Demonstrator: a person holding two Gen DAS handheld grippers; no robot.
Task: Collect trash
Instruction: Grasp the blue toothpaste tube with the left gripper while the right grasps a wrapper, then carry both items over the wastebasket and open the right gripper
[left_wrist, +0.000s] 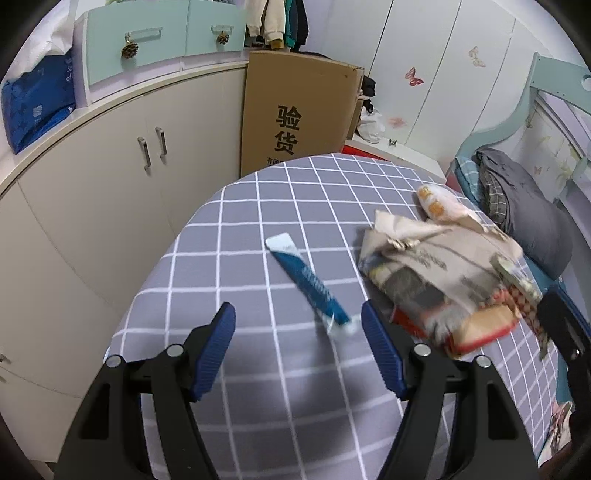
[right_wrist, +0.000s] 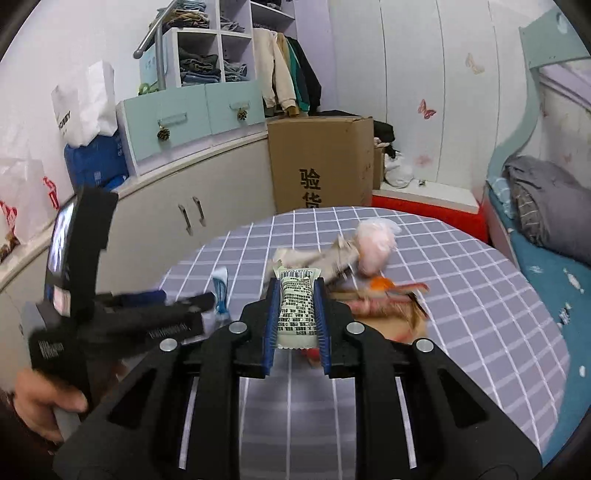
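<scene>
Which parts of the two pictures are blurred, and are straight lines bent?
Left wrist view: the blue tube and the crumpled wrapper pile are smeared; cabinet edges curve. Right wrist view: the left gripper is smeared, the white packet in the right gripper is sharp; tablecloth lines bow.

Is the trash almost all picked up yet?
Not yet. No bin or bag shows, so nothing looks finished. The right gripper is clamped on a white snack packet. The left gripper is open near the blue tube. The crumpled wrappers are still on the checked tablecloth.
</scene>
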